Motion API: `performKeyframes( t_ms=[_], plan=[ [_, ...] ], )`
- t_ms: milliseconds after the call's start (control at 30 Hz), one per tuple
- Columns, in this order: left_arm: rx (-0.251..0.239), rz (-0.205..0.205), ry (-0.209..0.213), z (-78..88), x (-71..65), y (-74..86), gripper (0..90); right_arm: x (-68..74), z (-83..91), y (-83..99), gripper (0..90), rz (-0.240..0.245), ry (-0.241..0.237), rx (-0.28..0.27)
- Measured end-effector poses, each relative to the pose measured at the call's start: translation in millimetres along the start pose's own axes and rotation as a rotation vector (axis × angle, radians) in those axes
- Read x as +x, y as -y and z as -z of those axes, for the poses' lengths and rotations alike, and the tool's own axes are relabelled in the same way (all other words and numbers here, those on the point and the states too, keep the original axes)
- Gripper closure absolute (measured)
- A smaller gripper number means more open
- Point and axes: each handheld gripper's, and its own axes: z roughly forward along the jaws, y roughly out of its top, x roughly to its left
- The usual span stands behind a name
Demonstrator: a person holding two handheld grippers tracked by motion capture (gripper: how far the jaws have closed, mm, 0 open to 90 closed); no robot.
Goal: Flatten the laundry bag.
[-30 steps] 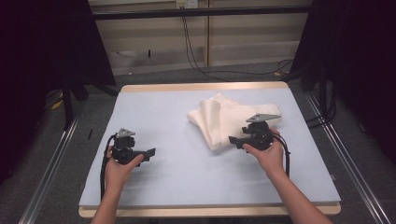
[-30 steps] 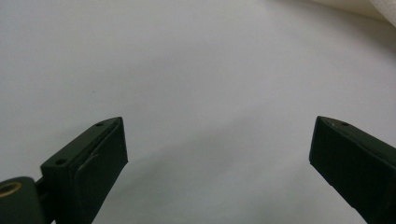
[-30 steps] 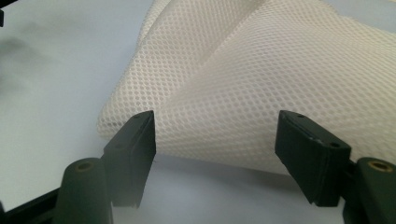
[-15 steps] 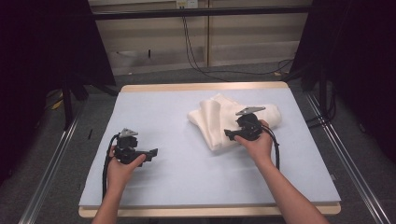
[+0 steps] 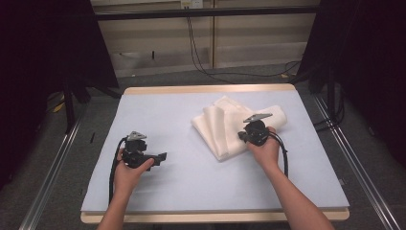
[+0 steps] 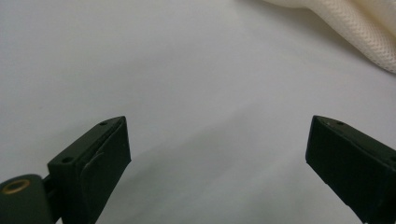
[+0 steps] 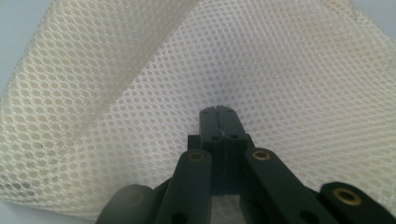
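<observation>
cream mesh cloth [image 7: 140, 79] under closed right gripper [image 7: 218, 112], unlabelled

One cream mesh cloth [image 5: 234, 127] is counted on one counter [image 5: 191, 191]. Two tools are seen, a left tool [image 5: 160, 157] and a right tool [image 5: 242, 136], each held by one hand.

Lab recording booth, black curtains [image 5: 43, 72], padded table [image 5: 158, 110], floor rails [image 5: 52, 177], loose cables [image 5: 201, 52]

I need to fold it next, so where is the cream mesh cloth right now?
In the high view the cream mesh cloth lies crumpled on the table's far right part, under the right gripper.
</observation>
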Motion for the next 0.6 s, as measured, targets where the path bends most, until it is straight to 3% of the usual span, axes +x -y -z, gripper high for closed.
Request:
performKeyframes(
  t_ms=[167, 300, 367, 400, 433, 500, 533, 600],
  plan=[
    [0.022, -0.021, 0.038, -8.5, -9.1, -5.5, 9.1, 4.0, 7.4, 8.1, 90.0, 0.023, -0.057, 0.009],
    [0.039, -0.043, 0.054, -17.7, -17.6, -10.3, 10.1, 4.7, 12.9, 11.9, 90.0, 0.036, -0.062, 0.009],
    [0.035, -0.039, 0.058, -20.4, -20.3, -10.8, 10.3, 8.8, 16.1, 9.8, 90.0, 0.029, -0.033, 0.001],
    [0.042, -0.049, 0.06, -19.4, -19.1, -11.1, 10.3, 15.3, 17.1, 4.4, 77.1, 0.008, -0.061, -0.048],
    [0.041, -0.048, 0.056, -18.8, -19.0, -11.0, 10.3, 20.5, 16.3, 0.0, 67.4, -0.006, -0.054, -0.067],
    [0.027, -0.031, 0.052, -18.2, -19.3, -10.6, 10.3, 24.8, 15.2, -3.3, 62.9, -0.008, -0.058, -0.077],
    [0.035, -0.044, 0.053, -17.0, -17.7, -10.5, 10.3, 32.0, 13.3, -8.4, 56.8, -0.017, -0.09, -0.094],
    [0.021, -0.024, 0.052, -16.2, -16.9, -9.4, 10.3, 42.7, 10.5, -16.8, 43.2, -0.04, -0.105, -0.125]
  ],
)
